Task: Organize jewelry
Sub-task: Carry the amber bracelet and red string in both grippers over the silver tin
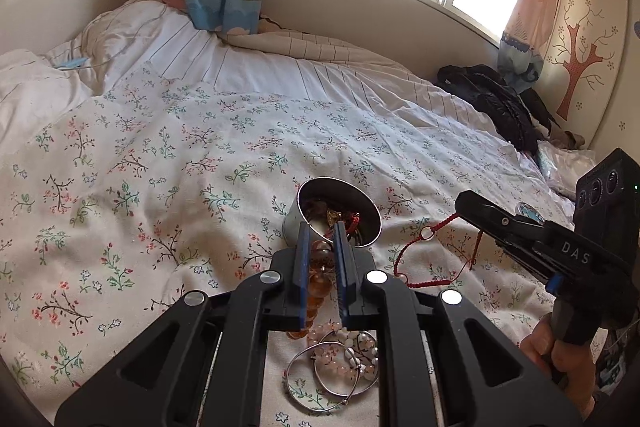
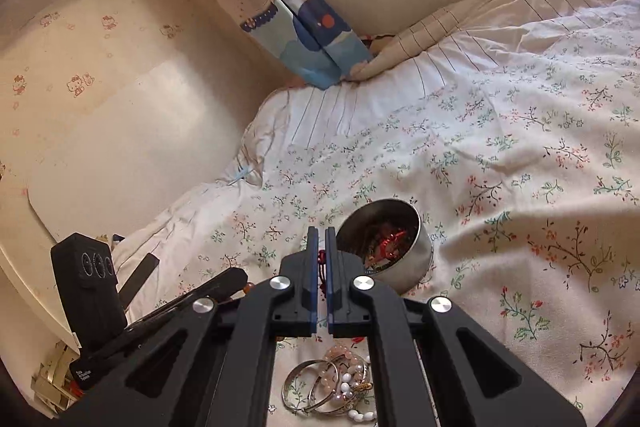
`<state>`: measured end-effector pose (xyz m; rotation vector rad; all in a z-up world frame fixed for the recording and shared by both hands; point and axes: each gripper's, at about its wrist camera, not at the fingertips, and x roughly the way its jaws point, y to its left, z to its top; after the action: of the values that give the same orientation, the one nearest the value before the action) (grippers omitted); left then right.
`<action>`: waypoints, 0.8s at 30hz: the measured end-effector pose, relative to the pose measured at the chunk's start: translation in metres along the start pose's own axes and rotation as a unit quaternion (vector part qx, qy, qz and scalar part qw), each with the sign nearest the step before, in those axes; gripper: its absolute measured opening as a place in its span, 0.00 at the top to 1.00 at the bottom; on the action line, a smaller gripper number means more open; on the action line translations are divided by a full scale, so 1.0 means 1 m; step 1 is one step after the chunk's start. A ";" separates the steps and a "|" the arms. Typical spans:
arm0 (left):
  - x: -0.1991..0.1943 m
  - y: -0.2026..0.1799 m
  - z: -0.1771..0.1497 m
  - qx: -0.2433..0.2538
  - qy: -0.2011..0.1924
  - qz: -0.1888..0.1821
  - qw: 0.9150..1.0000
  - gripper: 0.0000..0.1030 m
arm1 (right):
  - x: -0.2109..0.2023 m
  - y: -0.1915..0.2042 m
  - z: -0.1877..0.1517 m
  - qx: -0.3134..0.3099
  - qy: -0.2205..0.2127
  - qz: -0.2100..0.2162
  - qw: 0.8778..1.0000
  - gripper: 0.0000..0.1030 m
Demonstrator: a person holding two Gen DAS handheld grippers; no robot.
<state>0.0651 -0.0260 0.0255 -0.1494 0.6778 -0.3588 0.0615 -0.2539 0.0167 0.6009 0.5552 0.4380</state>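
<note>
Left tool clamped on amber beads beside tin, right tool pinching red cord near tin, bangles on bed below both tools

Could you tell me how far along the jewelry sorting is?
Partly done: the metal tin already holds several pieces. In hand: the left gripper holds an amber bead bracelet, and the right gripper a red cord. Left on the bedspread: silver bangles and pink bead bracelets.
</note>
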 end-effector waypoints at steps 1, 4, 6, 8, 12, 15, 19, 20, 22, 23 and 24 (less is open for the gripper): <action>0.001 -0.001 0.001 0.002 -0.001 0.000 1.000 0.90 | 0.001 0.000 0.002 0.001 -0.004 0.003 1.000 0.96; 0.004 -0.006 0.006 0.006 -0.005 -0.001 1.000 0.90 | 0.005 -0.001 0.007 0.004 -0.011 0.010 1.000 0.96; 0.007 -0.010 0.010 0.007 -0.008 -0.004 1.000 0.90 | 0.008 0.000 0.010 0.003 -0.013 0.012 1.000 0.96; 0.009 -0.013 0.014 0.007 -0.011 -0.008 1.000 0.90 | 0.012 0.001 0.012 0.002 -0.015 0.012 1.000 0.96; 0.013 -0.016 0.023 0.005 -0.019 -0.014 1.000 0.90 | 0.019 -0.001 0.018 0.005 -0.017 0.016 1.000 0.96; 0.017 -0.017 0.030 -0.002 -0.022 -0.020 1.000 0.90 | 0.025 -0.004 0.023 0.011 -0.020 0.020 1.000 0.96; 0.026 -0.018 0.039 -0.010 -0.024 -0.029 0.999 0.90 | 0.036 -0.006 0.028 0.016 -0.019 0.025 0.999 0.96; 0.028 -0.018 0.041 -0.011 -0.024 -0.031 0.999 0.90 | 0.039 -0.006 0.029 0.016 -0.018 0.025 0.999 0.96; 0.033 -0.019 0.043 -0.013 -0.024 -0.034 0.999 0.90 | 0.044 -0.007 0.031 0.016 -0.016 0.024 0.999 0.96; 0.035 -0.020 0.044 -0.014 -0.024 -0.035 0.999 0.90 | 0.046 -0.007 0.032 0.016 -0.015 0.024 0.999 0.96; 0.038 -0.020 0.046 -0.014 -0.023 -0.036 0.999 0.90 | 0.048 -0.007 0.032 0.016 -0.014 0.024 1.000 0.96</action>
<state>0.1156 -0.0578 0.0437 -0.2089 0.6335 -0.4141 0.1187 -0.2470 0.0169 0.6502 0.5228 0.4657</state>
